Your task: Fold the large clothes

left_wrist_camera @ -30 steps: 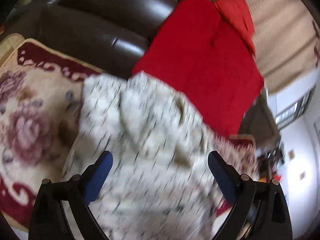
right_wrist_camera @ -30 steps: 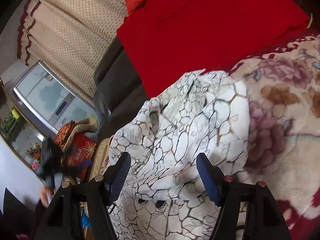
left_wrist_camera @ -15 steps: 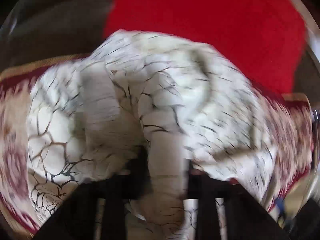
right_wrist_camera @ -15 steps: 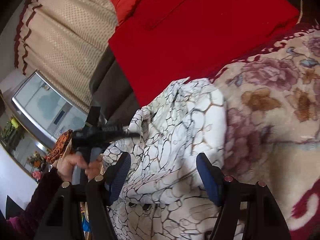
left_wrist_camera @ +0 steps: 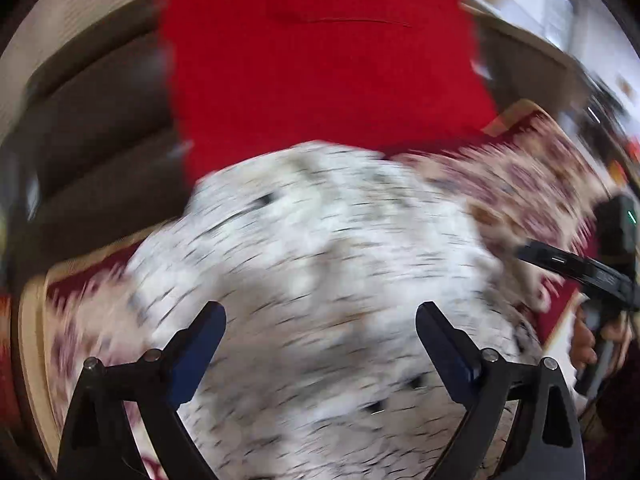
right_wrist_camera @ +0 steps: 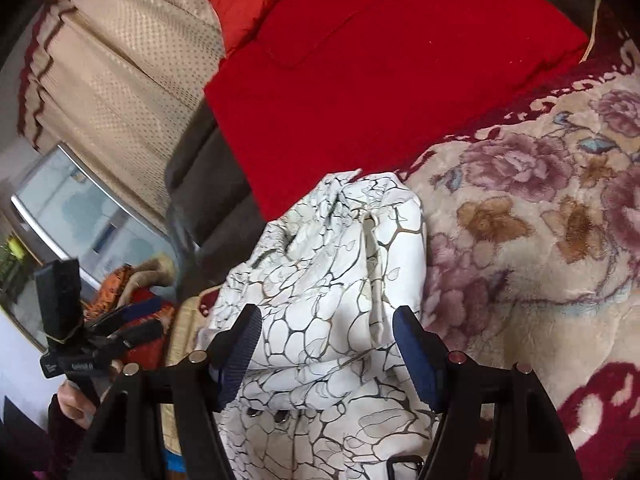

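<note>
A white garment with a dark crackle print (right_wrist_camera: 340, 280) lies bunched on a floral blanket (right_wrist_camera: 520, 240), against a red cushion (right_wrist_camera: 380, 72). My right gripper (right_wrist_camera: 326, 332) hovers over the garment's near part, open, with cloth lying under and between its blue fingers (right_wrist_camera: 414, 356). The left wrist view is blurred by motion. There my left gripper (left_wrist_camera: 320, 320) is over the garment (left_wrist_camera: 320, 260); its jaws are opening and stand wide, with no cloth pinched between them. In the right wrist view the left gripper (right_wrist_camera: 136, 320) is off the garment's left edge, held by a hand (right_wrist_camera: 72, 396).
A dark leather sofa back (left_wrist_camera: 100, 140) runs behind the red cushion (left_wrist_camera: 320, 80). A beige curtain (right_wrist_camera: 120, 80) hangs at the back left, with a glass-fronted cabinet (right_wrist_camera: 80, 220) below it. The right gripper's body (left_wrist_camera: 580, 272) shows at the right edge of the left view.
Half a second ago the left gripper's jaws were closed in a fold of the garment; now they are wide and clear of it, and it has swung away. The right gripper has barely moved.
</note>
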`<state>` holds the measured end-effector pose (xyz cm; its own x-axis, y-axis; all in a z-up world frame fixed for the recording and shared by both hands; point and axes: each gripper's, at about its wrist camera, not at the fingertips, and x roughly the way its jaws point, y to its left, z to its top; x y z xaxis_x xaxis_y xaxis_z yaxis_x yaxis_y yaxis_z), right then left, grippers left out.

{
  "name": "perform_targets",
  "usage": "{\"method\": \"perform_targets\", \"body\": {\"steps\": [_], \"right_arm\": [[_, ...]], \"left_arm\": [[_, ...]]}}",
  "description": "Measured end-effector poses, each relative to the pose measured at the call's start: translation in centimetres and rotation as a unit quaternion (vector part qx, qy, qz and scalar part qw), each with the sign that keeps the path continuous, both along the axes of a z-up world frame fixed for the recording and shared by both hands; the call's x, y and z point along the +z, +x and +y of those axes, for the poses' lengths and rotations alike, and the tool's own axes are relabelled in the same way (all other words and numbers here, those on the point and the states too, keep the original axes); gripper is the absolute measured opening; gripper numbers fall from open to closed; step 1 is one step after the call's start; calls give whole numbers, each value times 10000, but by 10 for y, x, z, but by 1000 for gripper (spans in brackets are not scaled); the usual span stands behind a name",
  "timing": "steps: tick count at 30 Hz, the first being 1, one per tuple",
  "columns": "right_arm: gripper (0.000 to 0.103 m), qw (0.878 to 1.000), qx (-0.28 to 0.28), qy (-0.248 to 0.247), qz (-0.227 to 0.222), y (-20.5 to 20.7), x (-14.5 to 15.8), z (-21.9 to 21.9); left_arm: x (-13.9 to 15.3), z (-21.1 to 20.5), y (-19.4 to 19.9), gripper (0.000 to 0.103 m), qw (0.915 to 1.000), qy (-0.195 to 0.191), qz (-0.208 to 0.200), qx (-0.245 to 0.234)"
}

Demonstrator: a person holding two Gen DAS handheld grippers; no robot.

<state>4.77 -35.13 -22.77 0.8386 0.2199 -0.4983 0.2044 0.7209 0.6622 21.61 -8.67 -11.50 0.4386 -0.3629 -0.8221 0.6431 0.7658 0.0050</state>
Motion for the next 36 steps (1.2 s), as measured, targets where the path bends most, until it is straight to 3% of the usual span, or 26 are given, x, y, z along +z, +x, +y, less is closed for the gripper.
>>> {"method": "perform_targets", "body": {"steps": [3,5,7,10,12,15,17,18,21,25,28,30,33,36], "right_arm": [[79,9999,-27,88,82,15,3,-3],[79,9999,-26,115,-58,25,10,-1],[79,9997,25,-193,-165,37,21,9],[65,9968,362,-707,25,64,24,33],[50,9924,616,-931,515,85,10,48],[43,9818,757,-1043,1392,100,-27,56],[35,9770,794,-920,1753,99,-49,53],[34,9787,809,-853,1682,95,-50,51],[38,9794,852,-930,1578,87,-34,51],[38,9873,884,-884,984,78,-3,52],[38,9877,959,-981,747,85,9,64],[38,9850,963,-1175,814,95,7,70],[38,9837,655,-1236,1132,110,-11,61],[37,9795,489,-1126,1600,124,-40,41]], "left_arm": [[-17,60,38,96,9928,-366,261,1106],[-31,91,55,96,9813,-741,456,1719],[-46,110,64,96,9708,-1055,648,2055],[-71,107,68,96,9681,-975,749,2184],[-91,101,71,96,9666,-807,863,2274],[-128,104,73,96,9630,12,1127,2450],[-149,121,70,96,9524,-140,1605,2588],[-149,129,68,96,9503,-308,1631,2632],[-132,140,61,96,9533,-368,1386,2657],[-91,145,56,96,9557,-909,924,2644],[-77,131,64,96,9582,-1100,787,2521],[-80,117,75,96,9572,-975,726,2628],[-97,95,95,96,9584,-757,940,2587],[-125,80,108,96,9587,-108,1063,2635]]}}
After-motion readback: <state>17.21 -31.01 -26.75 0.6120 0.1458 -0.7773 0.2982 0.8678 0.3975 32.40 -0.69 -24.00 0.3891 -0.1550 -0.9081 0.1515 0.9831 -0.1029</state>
